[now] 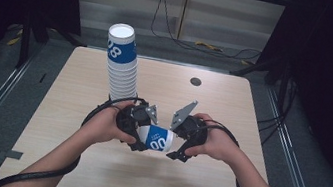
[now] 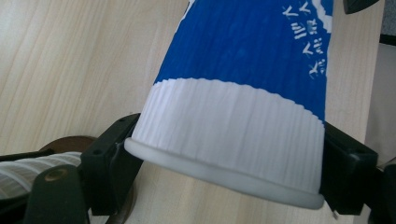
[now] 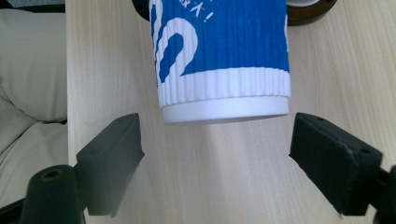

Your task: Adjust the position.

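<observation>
High view: left gripper [image 1: 140,132] pinching paper cup [image 1: 156,138] sideways at its rim, presenting the base; right gripper [image 1: 178,143] spread, flanking that base without touching, readying a handover.

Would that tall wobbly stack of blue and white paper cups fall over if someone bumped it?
Probably. The tall stack of blue and white ribbed paper cups stands narrow and high on the pale wooden table, already leaning a little, so a nudge near the top would likely tip it. Paper cups look light, so it might also slide.
</observation>
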Action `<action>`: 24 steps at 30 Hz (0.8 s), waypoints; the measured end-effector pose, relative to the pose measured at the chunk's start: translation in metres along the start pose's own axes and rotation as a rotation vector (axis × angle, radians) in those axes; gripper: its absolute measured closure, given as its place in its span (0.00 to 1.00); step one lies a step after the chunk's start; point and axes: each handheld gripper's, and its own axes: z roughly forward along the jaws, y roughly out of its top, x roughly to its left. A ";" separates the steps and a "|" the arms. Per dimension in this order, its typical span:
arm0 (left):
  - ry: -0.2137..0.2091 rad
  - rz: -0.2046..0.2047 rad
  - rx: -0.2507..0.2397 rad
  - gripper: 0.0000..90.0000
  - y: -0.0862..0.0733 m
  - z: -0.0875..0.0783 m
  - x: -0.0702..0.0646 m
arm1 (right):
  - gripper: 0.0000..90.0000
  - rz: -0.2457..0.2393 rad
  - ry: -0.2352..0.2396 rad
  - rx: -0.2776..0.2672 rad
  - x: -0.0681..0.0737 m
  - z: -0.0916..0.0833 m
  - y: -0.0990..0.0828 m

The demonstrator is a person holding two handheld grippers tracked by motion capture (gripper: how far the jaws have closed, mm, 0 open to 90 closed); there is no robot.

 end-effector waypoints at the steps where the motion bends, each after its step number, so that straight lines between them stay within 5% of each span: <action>1: 0.000 0.001 0.001 0.21 0.000 0.000 0.000 | 0.18 0.001 0.000 0.005 0.000 0.000 0.000; 24: -0.010 0.013 0.019 0.21 0.001 0.001 -0.001 | 0.19 -0.013 0.006 0.036 0.002 0.002 0.003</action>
